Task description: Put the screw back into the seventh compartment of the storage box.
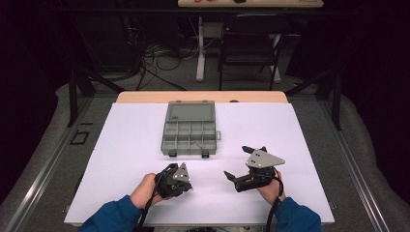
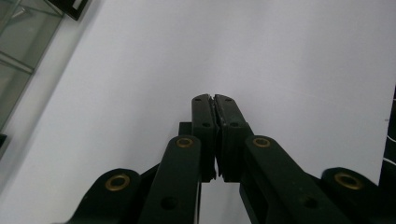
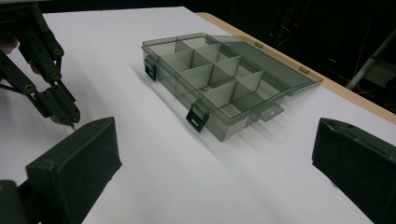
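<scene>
Left gripper (image 3: 70, 122) clenched on something tiny – a thin pin-like tip shows below its fingertips; what it is, cannot tell. Right gripper (image 1: 235, 163) released, jaws wide. Compartment box (image 1: 189, 134) lies open ahead of both. Judgement: carry level, squeeze steady, drop squarely over one cell.

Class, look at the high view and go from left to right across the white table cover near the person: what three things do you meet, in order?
left gripper with jaws shut → open compartment box, farther back → right gripper with jaws open
</scene>
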Motion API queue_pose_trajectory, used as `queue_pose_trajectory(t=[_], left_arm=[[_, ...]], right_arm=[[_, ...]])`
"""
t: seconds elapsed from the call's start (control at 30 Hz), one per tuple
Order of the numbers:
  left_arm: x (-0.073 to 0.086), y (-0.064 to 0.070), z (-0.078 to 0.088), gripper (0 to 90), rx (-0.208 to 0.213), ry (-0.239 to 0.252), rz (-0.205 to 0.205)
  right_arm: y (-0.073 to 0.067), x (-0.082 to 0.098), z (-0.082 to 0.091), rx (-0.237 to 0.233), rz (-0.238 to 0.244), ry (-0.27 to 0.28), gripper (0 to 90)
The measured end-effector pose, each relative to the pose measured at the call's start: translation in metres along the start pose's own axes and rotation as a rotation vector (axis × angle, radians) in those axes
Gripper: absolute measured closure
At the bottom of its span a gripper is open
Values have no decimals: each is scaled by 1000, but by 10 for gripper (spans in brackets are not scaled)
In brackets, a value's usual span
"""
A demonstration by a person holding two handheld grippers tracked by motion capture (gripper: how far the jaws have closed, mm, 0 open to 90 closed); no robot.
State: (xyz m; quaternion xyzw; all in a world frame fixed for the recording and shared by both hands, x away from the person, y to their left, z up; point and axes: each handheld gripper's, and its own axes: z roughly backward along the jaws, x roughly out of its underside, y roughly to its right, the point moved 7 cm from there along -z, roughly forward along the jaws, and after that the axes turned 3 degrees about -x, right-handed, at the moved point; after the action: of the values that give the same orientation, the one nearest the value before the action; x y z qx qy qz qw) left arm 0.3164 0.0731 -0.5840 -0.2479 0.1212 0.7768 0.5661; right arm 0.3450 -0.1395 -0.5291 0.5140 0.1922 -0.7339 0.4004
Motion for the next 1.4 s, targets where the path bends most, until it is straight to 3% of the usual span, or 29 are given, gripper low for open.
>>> queue_pose_trajectory(t=[0.27,1.4], left_arm=[[-3,-5,4,881,-46,31,5],[-23,-35,18,880,-97,96,23]], right_arm=[[0,0,0,1,1,1,0],[1,0,0,2,3,2,0]])
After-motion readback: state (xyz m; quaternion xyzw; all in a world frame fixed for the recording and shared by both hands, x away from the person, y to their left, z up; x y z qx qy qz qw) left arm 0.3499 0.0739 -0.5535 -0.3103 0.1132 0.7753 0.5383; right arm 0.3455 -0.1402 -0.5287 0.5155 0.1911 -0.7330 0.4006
